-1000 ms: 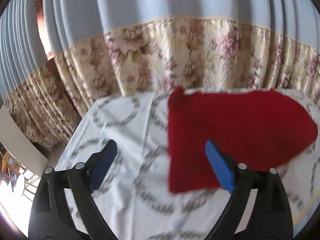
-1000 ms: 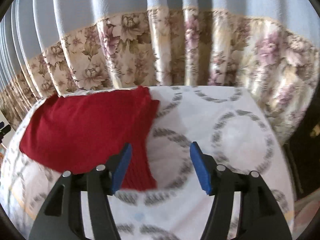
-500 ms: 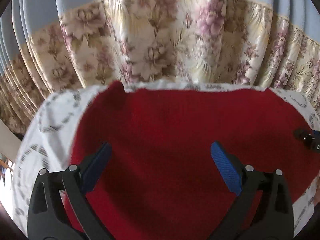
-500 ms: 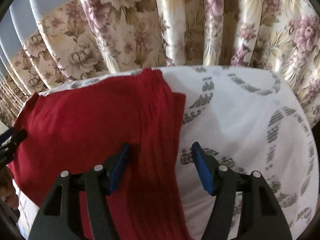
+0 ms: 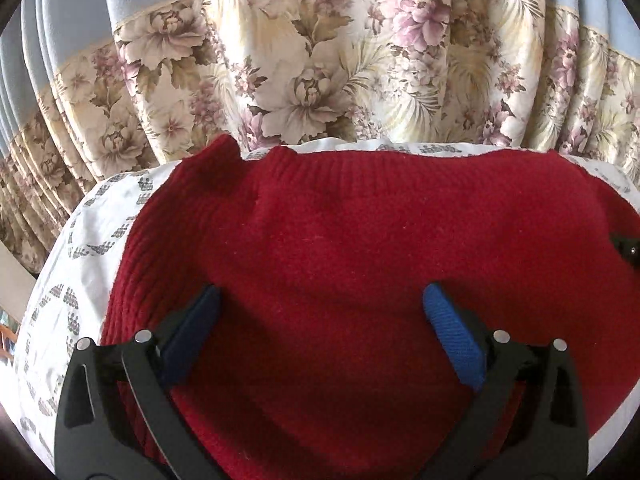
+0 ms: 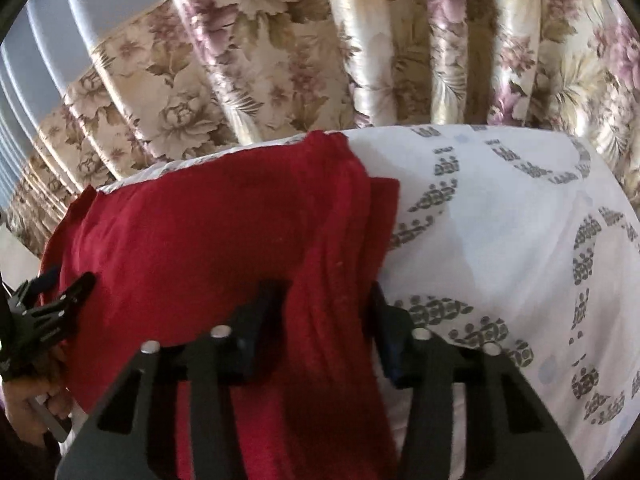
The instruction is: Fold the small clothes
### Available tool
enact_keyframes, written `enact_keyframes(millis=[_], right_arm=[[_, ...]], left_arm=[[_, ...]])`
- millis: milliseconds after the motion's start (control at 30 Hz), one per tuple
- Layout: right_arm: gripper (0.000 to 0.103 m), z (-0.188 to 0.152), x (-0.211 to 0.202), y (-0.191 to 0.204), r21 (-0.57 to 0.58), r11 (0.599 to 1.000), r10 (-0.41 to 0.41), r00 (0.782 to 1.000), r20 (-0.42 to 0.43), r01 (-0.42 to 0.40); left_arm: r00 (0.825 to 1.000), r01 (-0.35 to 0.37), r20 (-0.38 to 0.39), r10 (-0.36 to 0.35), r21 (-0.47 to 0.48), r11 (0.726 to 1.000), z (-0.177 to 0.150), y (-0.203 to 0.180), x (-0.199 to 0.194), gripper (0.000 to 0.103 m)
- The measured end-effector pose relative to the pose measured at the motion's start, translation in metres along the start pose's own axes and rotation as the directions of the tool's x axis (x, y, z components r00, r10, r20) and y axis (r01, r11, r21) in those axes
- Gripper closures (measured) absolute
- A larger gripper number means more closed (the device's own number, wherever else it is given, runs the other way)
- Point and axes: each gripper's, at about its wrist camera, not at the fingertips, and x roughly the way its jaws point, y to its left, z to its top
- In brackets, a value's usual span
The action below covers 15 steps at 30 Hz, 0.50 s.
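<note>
A red knitted garment lies folded on the white patterned tablecloth. My left gripper is open, low over the garment's middle, with a blue pad on either side. In the right wrist view the garment fills the left half, with its ribbed right edge running between the jaws of my right gripper. The jaws stand partly closed around that edge; I cannot see whether they pinch it. The left gripper's tip shows at the far left.
The tablecloth has grey dotted rings and stretches bare to the right of the garment. A floral curtain with a blue upper part hangs just behind the table's far edge. A hand holds the left gripper's handle.
Both grippers have moved forward and down onto the garment. The left one shifted right over its middle. The right gripper's jaws have narrowed around the garment's right edge.
</note>
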Motion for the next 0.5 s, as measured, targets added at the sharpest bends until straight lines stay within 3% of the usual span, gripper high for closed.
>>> enact_keyframes(millis=[133, 267, 500], right_arm=[[0.074, -0.008, -0.003, 0.002, 0.032, 0.999, 0.013, 0.999, 0.052, -0.015], [0.079, -0.004, -0.005, 0.004, 0.026, 1.0, 0.009, 0.999, 0.052, -0.011], [0.081, 0.002, -0.021, 0.006, 0.042, 0.998, 0.041, 0.995, 0.092, -0.045]], left_arm=[[0.998, 0.056, 0.009, -0.055, -0.045, 0.997, 0.003, 0.006, -0.008, 0.003], [0.992, 0.121, 0.026, -0.119, -0.047, 0.992, 0.007, -0.006, -0.022, 0.003], [0.995, 0.091, 0.031, -0.092, 0.02, 0.996, 0.015, -0.045, -0.024, 0.003]])
